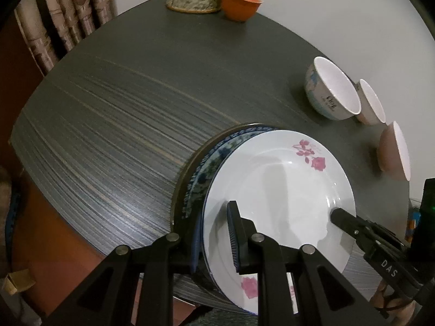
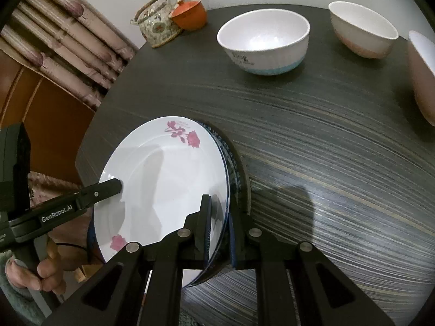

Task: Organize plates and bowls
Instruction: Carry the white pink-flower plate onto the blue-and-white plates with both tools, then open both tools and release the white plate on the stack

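Both my grippers clamp the plate stack at its near rim — my left gripper [image 1: 214, 233] has its fingers closed over the edge of the white rose-printed ceramic plate [image 1: 277, 179], and my right gripper [image 2: 220, 231] bites the same stack from the other side, fingers closed on the rim. Under the white plate sit a blue-patterned plate [image 1: 201, 174] and a dark-rimmed one; the stack sits at the near edge of the dark striped round desk [image 1: 108, 114], partly overhanging it.

Risk, my judgement: only the rims are pinched, so glazed plates could slide apart or slip out if the two grippers tilt or pull unevenly — and the overhang means a drop goes to the floor.

The left view shows the three bowls crowded in a row at the right: white bowl with blue print [image 1: 331, 92], then two pinkish ones. The right view spreads them out, white-and-blue bowl [image 2: 263, 46] well apart from the pink-tinted bowl [image 2: 364, 30], and it alone shows the person's hand [image 2: 40, 269] on the left handle. Patterned teapot [image 2: 157, 24] and orange lidded cup [image 2: 190, 13] at the far edge.
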A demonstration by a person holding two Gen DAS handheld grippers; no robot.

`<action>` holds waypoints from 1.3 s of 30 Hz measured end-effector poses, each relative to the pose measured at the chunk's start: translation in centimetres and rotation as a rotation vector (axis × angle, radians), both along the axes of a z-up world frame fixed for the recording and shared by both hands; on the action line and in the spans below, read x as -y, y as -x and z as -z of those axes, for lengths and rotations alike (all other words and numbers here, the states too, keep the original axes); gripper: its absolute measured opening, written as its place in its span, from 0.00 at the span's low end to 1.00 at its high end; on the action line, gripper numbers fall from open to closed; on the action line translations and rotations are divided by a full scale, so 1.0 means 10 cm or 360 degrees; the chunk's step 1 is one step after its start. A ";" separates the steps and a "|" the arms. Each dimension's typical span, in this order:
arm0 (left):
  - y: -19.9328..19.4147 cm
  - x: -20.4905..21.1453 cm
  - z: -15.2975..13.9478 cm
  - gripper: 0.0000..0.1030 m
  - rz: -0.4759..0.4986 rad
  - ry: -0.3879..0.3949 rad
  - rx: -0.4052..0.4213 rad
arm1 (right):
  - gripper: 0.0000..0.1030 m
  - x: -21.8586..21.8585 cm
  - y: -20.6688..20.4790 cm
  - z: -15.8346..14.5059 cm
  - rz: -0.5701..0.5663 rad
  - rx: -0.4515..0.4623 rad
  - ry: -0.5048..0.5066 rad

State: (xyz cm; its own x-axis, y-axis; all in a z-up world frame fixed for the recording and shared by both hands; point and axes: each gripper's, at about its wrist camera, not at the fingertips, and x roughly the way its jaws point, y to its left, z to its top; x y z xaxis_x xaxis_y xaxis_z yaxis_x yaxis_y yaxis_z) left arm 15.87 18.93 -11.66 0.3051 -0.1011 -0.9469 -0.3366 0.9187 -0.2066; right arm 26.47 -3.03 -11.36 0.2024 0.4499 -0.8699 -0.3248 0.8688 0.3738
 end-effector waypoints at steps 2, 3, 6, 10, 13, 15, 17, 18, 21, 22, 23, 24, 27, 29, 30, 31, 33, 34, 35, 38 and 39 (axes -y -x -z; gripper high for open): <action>0.01 -0.02 0.02 0.17 -0.0004 -0.0010 -0.0010 | 0.11 -0.02 -0.01 0.03 -0.0003 -0.0015 0.0005; 0.01 -0.03 0.03 0.18 -0.0003 -0.0019 -0.0018 | 0.11 -0.05 -0.02 0.05 -0.0003 -0.0028 0.0007; 0.01 -0.02 0.07 0.18 0.0002 -0.0046 -0.0026 | 0.12 -0.07 -0.03 0.08 -0.0009 -0.0045 0.0014; -0.02 -0.04 0.09 0.17 -0.0003 -0.0055 -0.0019 | 0.12 -0.13 -0.05 0.10 -0.0016 -0.0043 0.0027; -0.05 0.00 0.11 0.17 0.0000 -0.0082 -0.0009 | 0.13 -0.15 -0.05 0.10 -0.0021 -0.0028 0.0036; -0.05 0.02 0.10 0.17 0.0006 -0.0105 -0.0011 | 0.13 -0.17 -0.03 0.08 -0.0031 -0.0007 0.0056; -0.08 0.06 0.11 0.17 0.0009 -0.0120 -0.0012 | 0.14 -0.19 -0.03 0.08 -0.0038 0.0007 0.0073; -0.09 0.07 0.12 0.18 0.0008 -0.0125 -0.0013 | 0.14 -0.20 -0.03 0.08 -0.0042 0.0014 0.0083; -0.13 0.10 0.13 0.17 -0.0001 -0.0131 -0.0020 | 0.18 -0.22 -0.03 0.07 -0.0050 0.0018 0.0087; -0.15 0.12 0.14 0.17 -0.0001 -0.0137 -0.0024 | 0.20 -0.23 -0.03 0.07 -0.0054 0.0022 0.0094; -0.15 0.12 0.13 0.18 0.0000 -0.0147 -0.0026 | 0.23 -0.26 -0.02 0.06 -0.0064 0.0031 0.0106; -0.16 0.14 0.13 0.18 -0.0002 -0.0155 -0.0028 | 0.24 -0.28 -0.01 0.05 -0.0077 0.0041 0.0119; -0.20 0.20 0.15 0.18 -0.0006 -0.0184 -0.0037 | 0.31 -0.33 0.02 0.04 -0.0101 0.0060 0.0148; -0.20 0.22 0.14 0.19 -0.0007 -0.0201 -0.0039 | 0.34 -0.36 0.02 0.04 -0.0110 0.0066 0.0158; -0.21 0.23 0.15 0.20 -0.0007 -0.0203 -0.0040 | 0.35 -0.37 0.02 0.03 -0.0113 0.0065 0.0161; -0.22 0.24 0.15 0.22 -0.0008 -0.0203 -0.0040 | 0.36 -0.37 0.02 0.03 -0.0117 0.0064 0.0164; -0.23 0.26 0.15 0.26 -0.0015 -0.0200 -0.0038 | 0.38 -0.38 0.02 0.02 -0.0122 0.0063 0.0165; -0.23 0.27 0.15 0.29 -0.0021 -0.0199 -0.0034 | 0.40 -0.38 0.02 0.02 -0.0128 0.0063 0.0165; -0.24 0.29 0.16 0.30 -0.0017 -0.0207 -0.0031 | 0.42 -0.39 0.03 0.02 -0.0135 0.0063 0.0167; -0.24 0.35 0.17 0.36 -0.0002 -0.0238 -0.0020 | 0.47 -0.39 0.04 0.01 -0.0139 0.0059 0.0157; -0.24 0.37 0.18 0.38 -0.0001 -0.0245 -0.0015 | 0.48 -0.39 0.06 0.01 -0.0138 0.0059 0.0154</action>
